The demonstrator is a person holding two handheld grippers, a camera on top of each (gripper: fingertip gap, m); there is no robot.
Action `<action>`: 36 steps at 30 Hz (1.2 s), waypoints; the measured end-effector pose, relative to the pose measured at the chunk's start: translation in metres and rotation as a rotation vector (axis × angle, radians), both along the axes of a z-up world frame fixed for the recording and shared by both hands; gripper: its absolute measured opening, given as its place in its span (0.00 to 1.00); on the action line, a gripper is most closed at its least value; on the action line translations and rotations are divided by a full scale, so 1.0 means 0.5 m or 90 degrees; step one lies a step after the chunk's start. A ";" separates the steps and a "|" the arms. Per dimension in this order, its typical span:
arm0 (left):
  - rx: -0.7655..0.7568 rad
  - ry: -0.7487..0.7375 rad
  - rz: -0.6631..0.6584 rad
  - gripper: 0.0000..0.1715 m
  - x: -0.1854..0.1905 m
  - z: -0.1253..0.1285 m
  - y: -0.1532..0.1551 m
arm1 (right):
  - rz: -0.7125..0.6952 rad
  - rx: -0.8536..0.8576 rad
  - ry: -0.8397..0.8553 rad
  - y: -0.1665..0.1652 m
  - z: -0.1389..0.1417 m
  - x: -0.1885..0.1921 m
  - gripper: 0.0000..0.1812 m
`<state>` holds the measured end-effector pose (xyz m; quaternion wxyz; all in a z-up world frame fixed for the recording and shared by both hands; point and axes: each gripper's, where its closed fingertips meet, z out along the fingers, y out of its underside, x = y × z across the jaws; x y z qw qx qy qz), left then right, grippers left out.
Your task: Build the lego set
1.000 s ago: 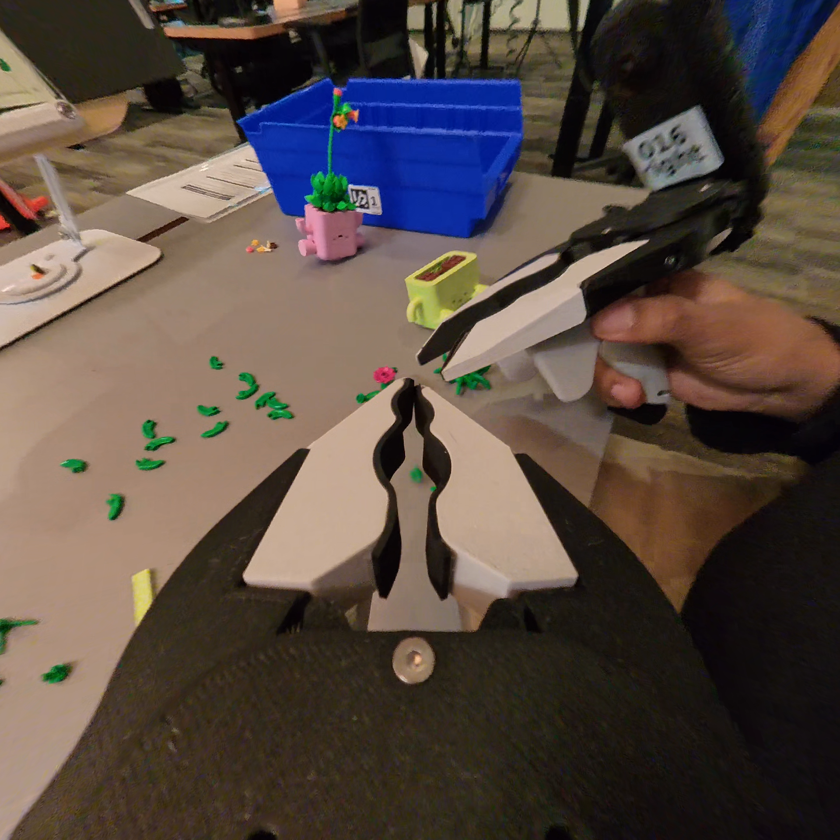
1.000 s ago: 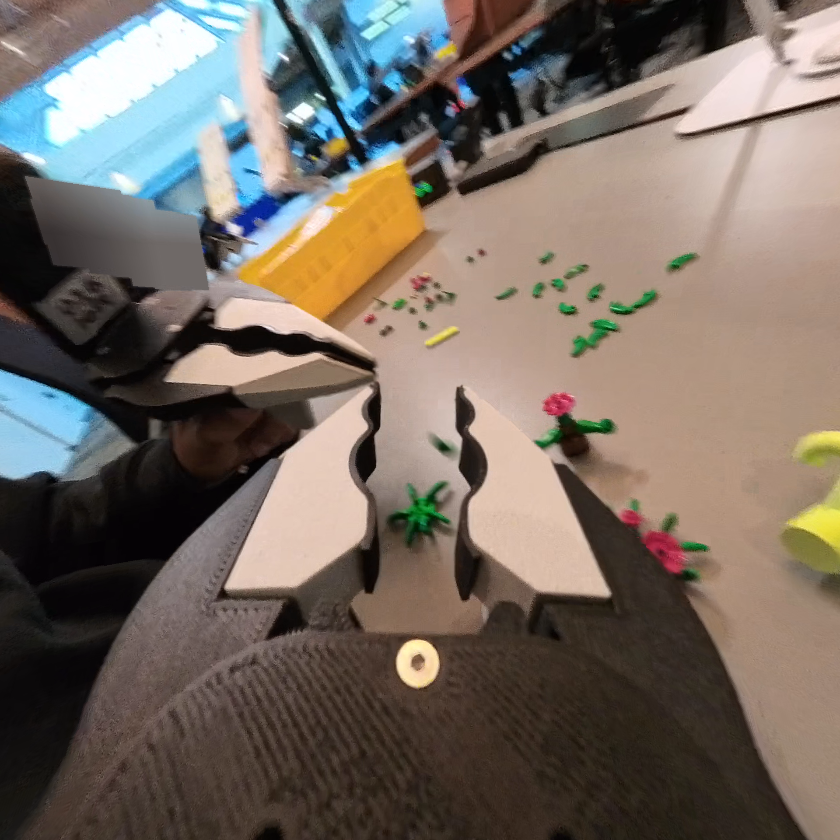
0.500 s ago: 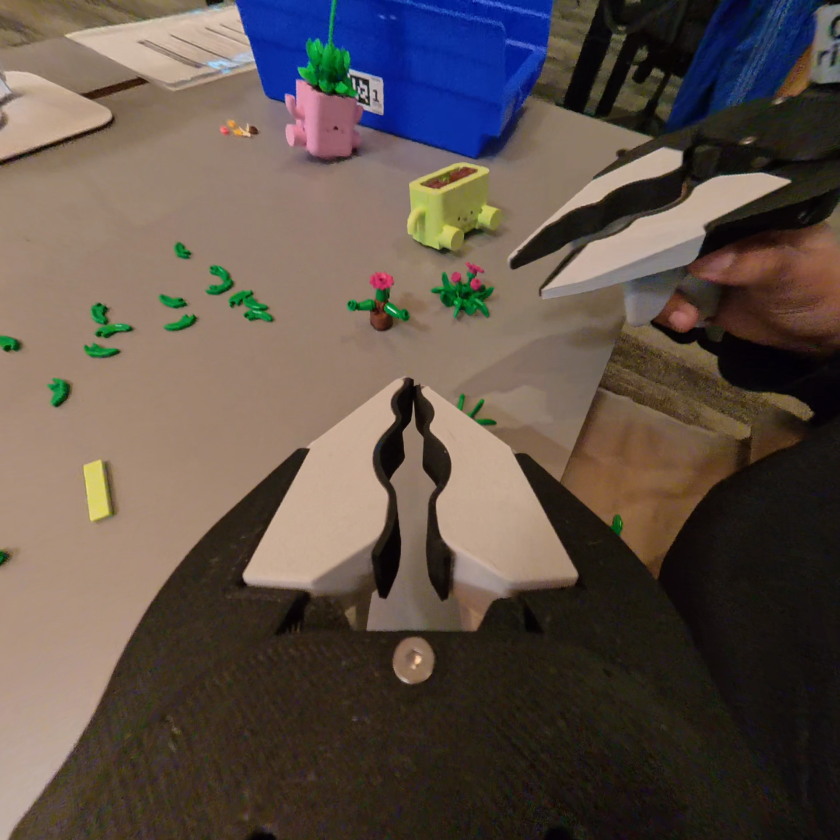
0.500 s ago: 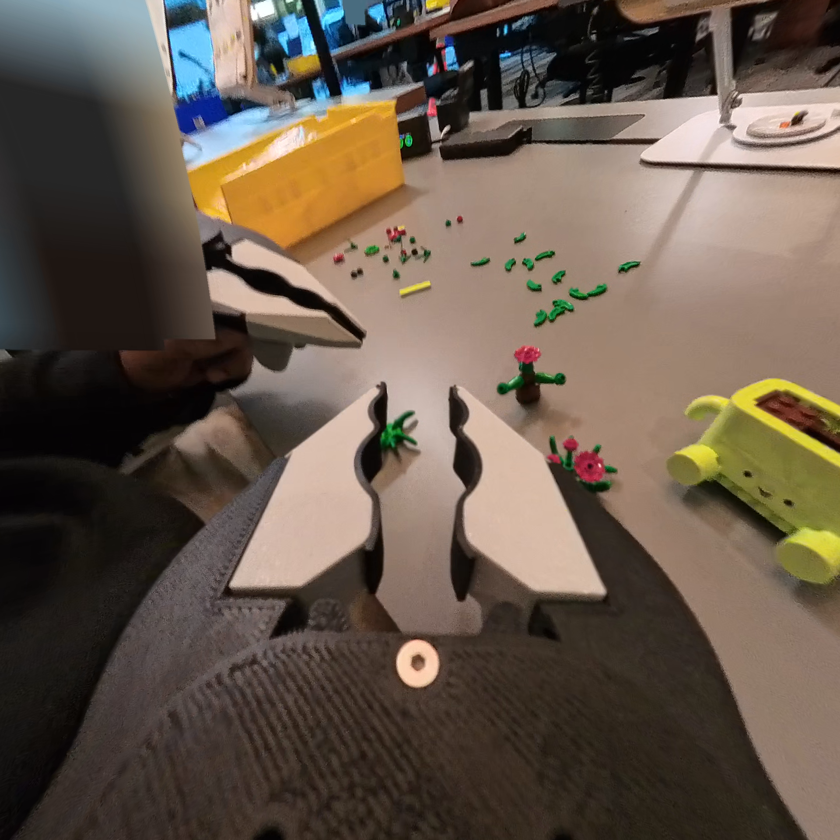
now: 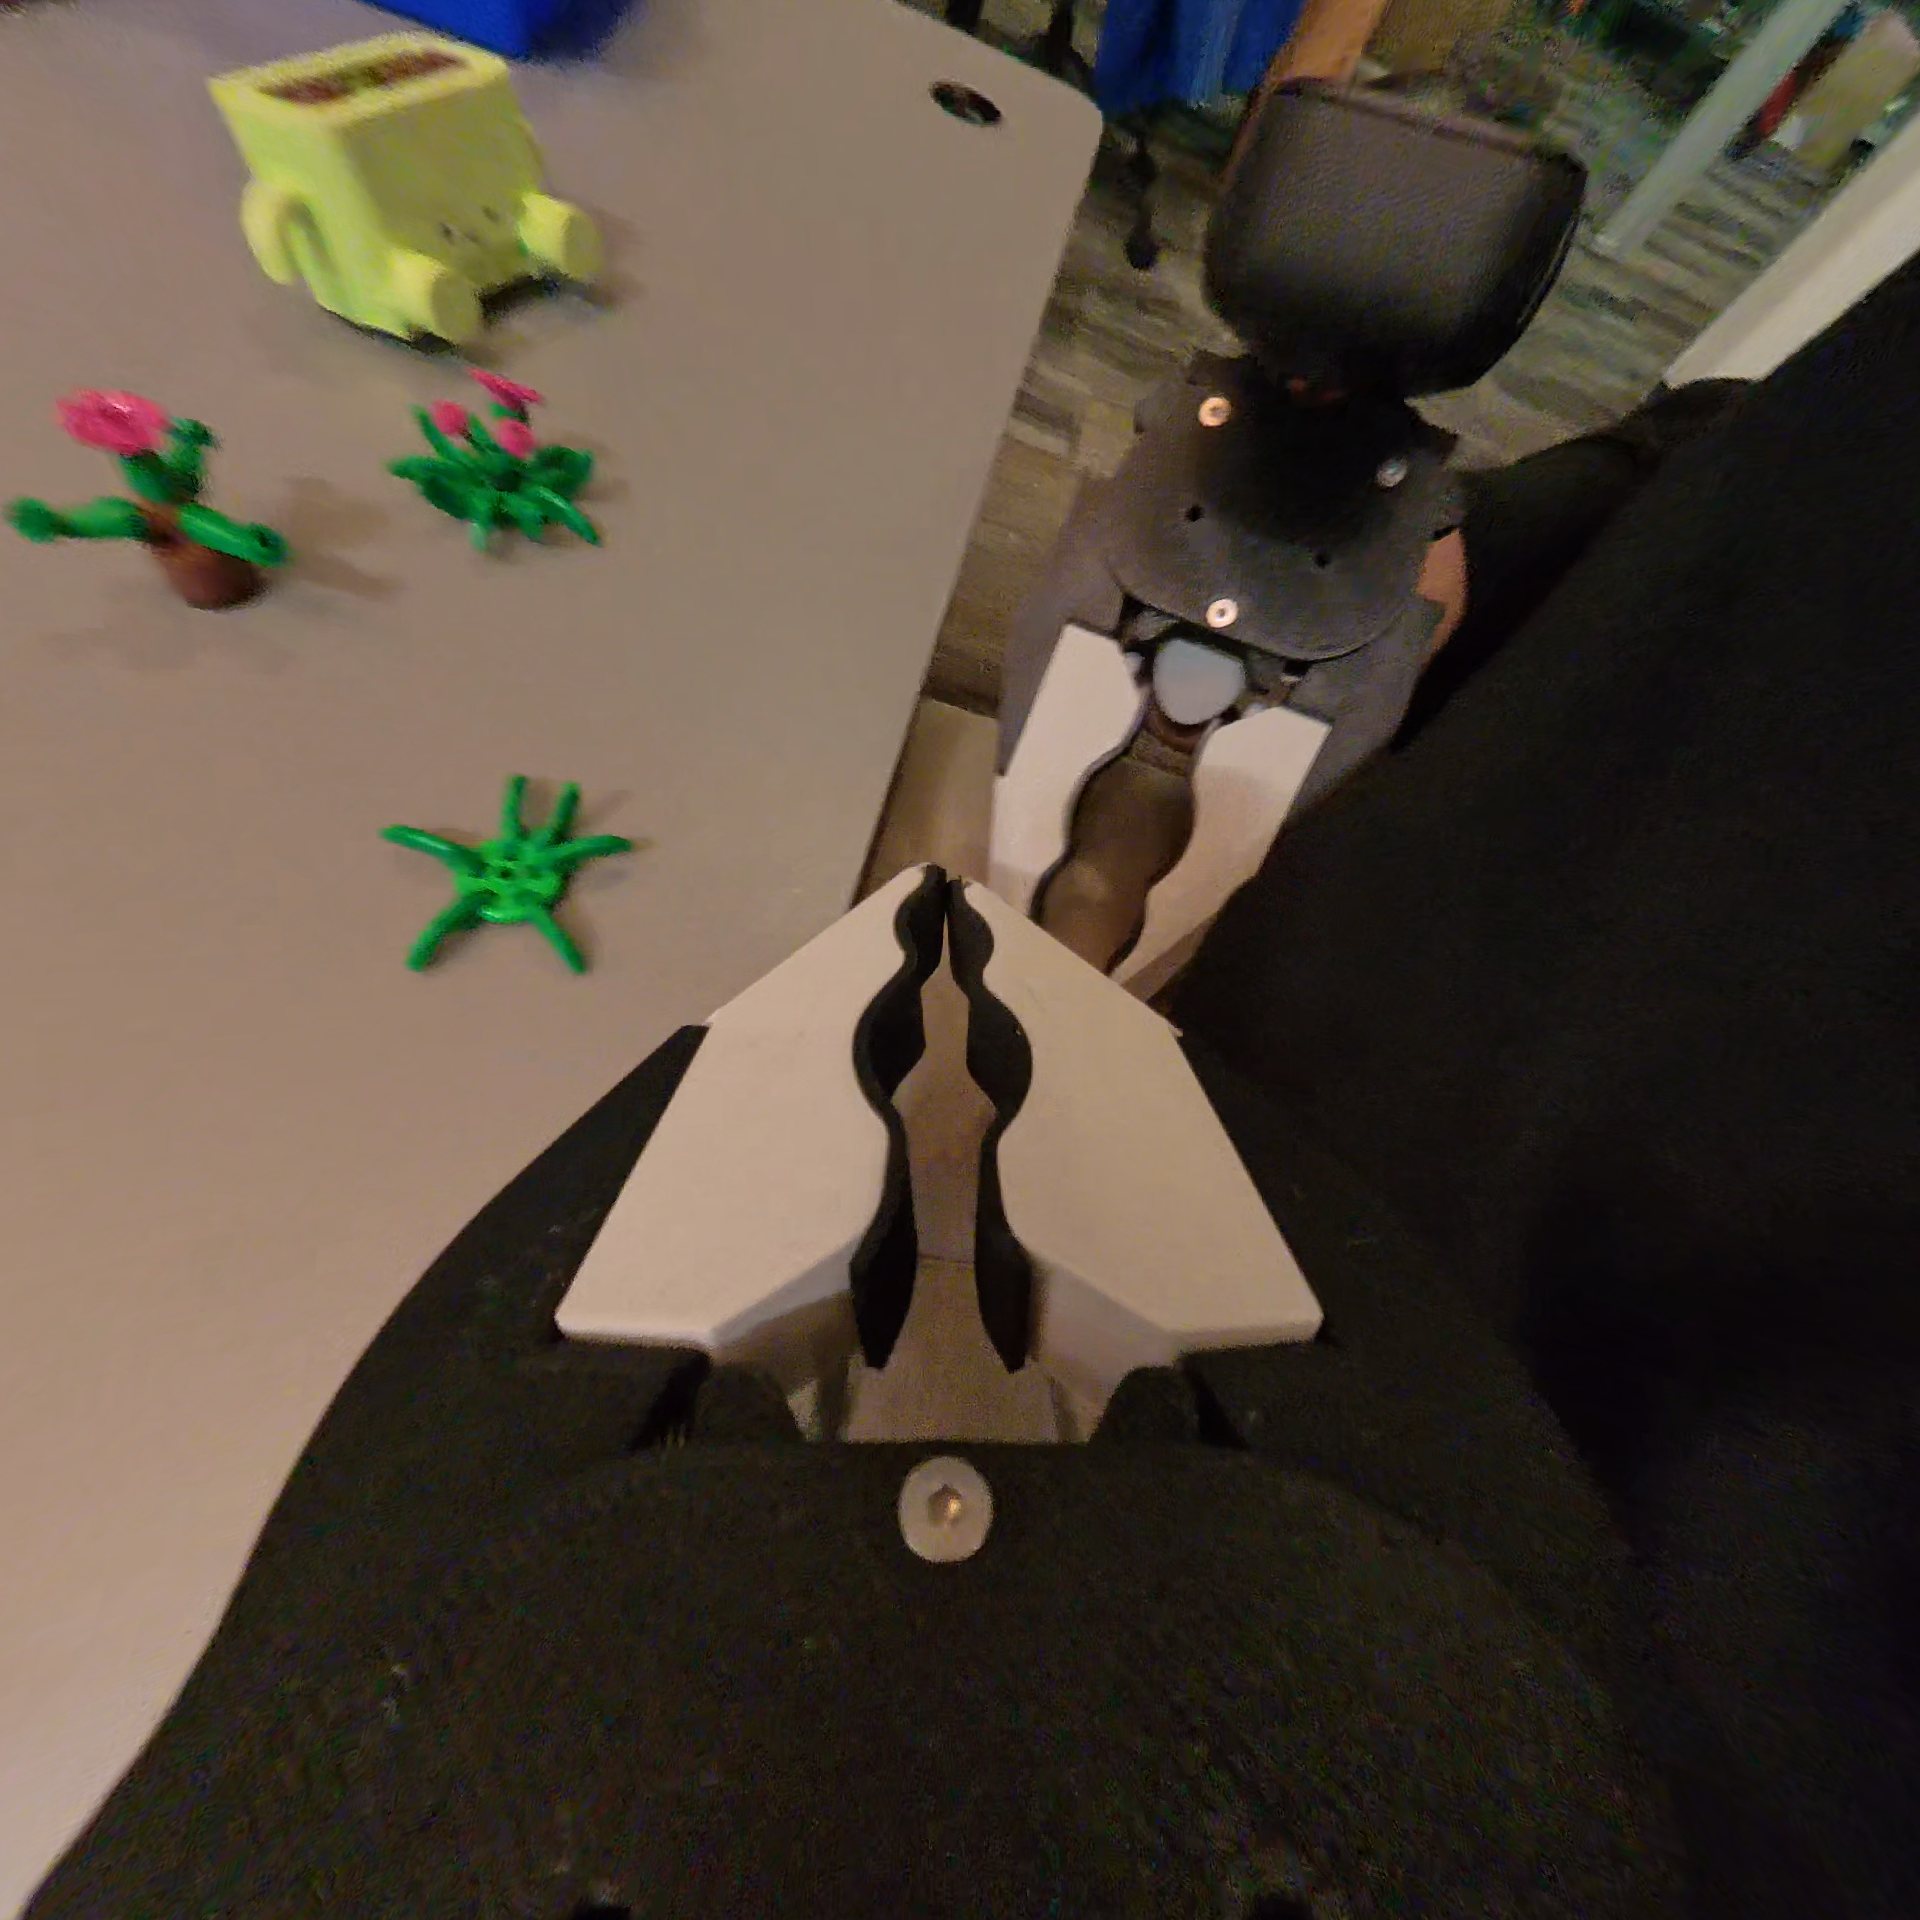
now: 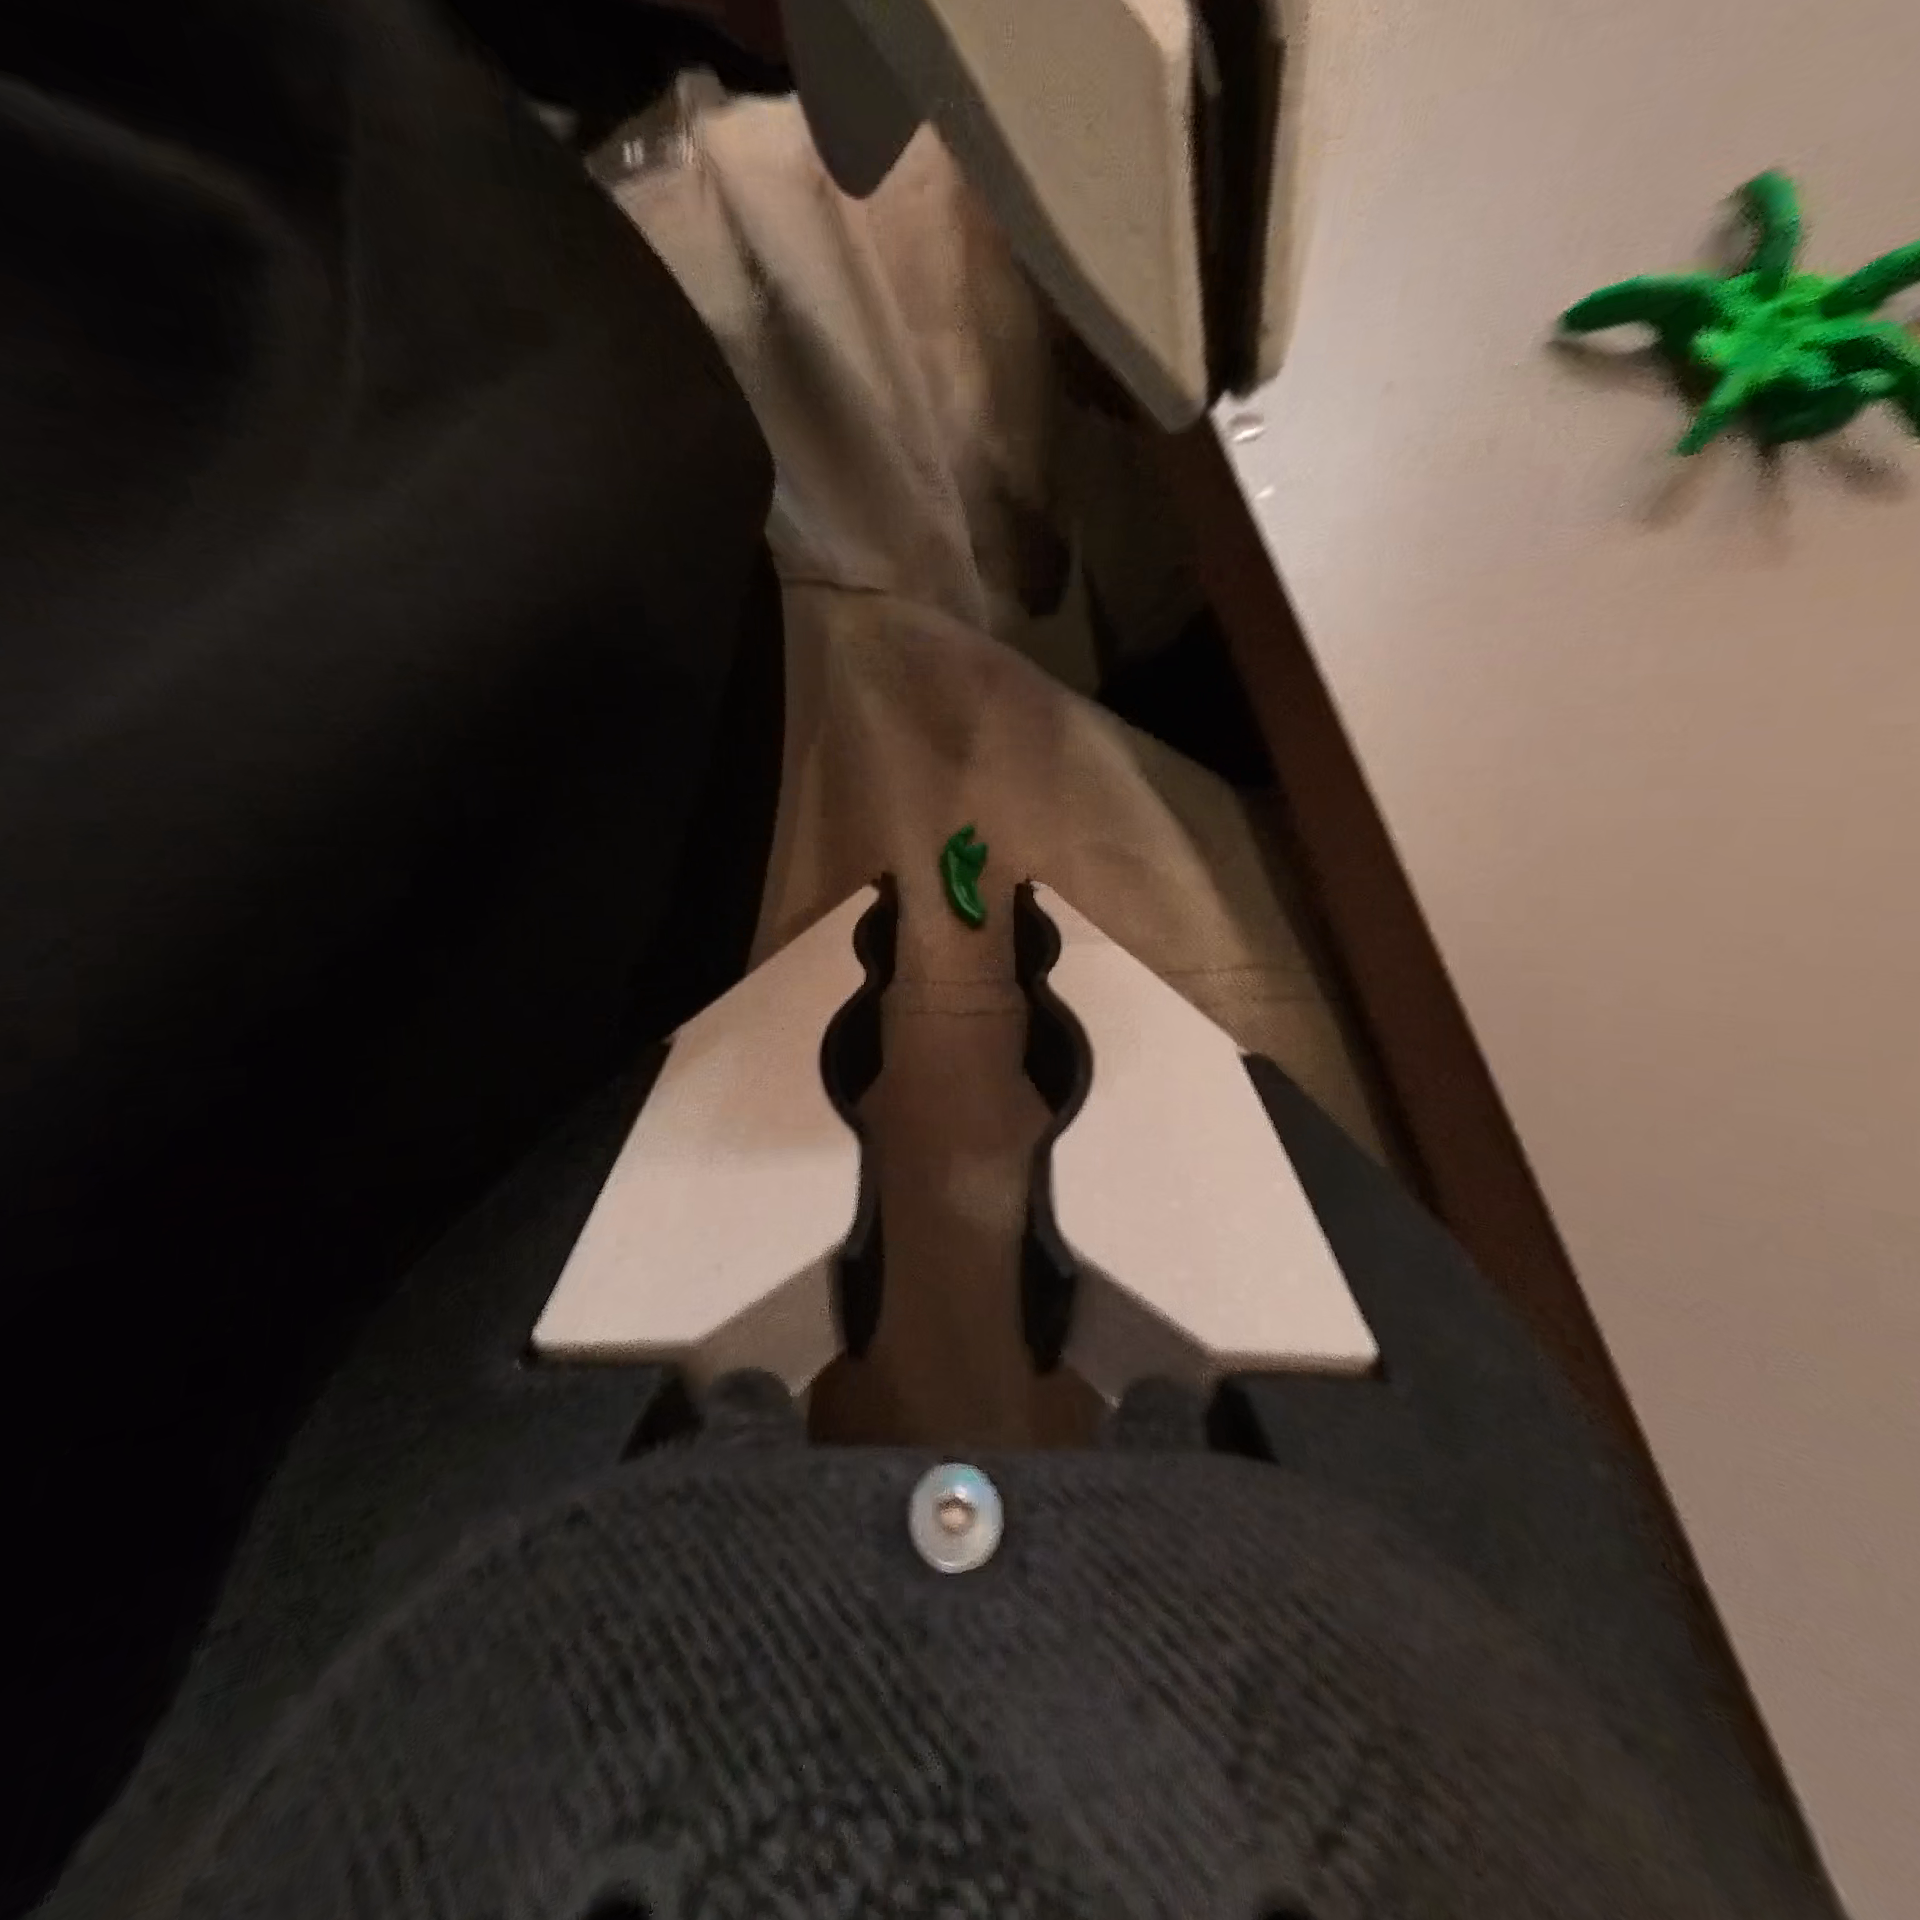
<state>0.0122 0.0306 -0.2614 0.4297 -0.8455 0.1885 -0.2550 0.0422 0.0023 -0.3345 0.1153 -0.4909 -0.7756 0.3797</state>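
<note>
A small green leaf piece point(image 6: 961, 873) lies on the person's tan trousers point(image 6: 935, 727), below the table edge. My right gripper point(image 6: 956, 889) is open, with the leaf just past and between its fingertips, not gripped. It also shows head-on in the left wrist view point(image 5: 1117, 883), low beside the table. My left gripper point(image 5: 945, 883) is shut and empty at the table's edge; it shows at the top of the right wrist view point(image 6: 1221, 390). A green spiky leaf cluster point(image 5: 509, 873) point(image 6: 1787, 332) lies on the grey table point(image 5: 727, 623).
A yellow-green lego pot point(image 5: 395, 177), a pink flower in a brown pot point(image 5: 156, 488) and a green plant with pink blooms point(image 5: 499, 478) stand farther back. The table edge point(image 6: 1351, 831) runs beside my right gripper. Dark clothing point(image 6: 312, 520) fills the other side. One gripper's finger ends stand about 8 cm off the other's. The yellow-green lego pot point(image 5: 395, 177) lies around 20 cm away from my left fingertips.
Both grippers have moved off the table edge and down toward the lap. The right gripper now points at the fallen leaf. The left stays shut, the right stays open.
</note>
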 end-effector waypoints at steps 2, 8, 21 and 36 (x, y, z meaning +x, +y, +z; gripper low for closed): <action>-0.015 -0.001 -0.002 0.00 0.007 -0.011 -0.011 | 0.013 0.027 -0.024 -0.005 -0.024 -0.004 0.12; -0.036 -0.041 0.034 0.00 -0.015 -0.009 -0.024 | 0.013 0.043 0.001 -0.002 -0.005 -0.011 0.02; -0.187 -0.414 0.033 0.08 0.017 0.006 -0.027 | 0.010 0.211 0.255 0.025 0.156 -0.049 0.02; -0.151 -0.512 0.007 0.00 0.007 0.051 -0.025 | 0.035 0.249 0.298 0.023 0.185 -0.070 0.02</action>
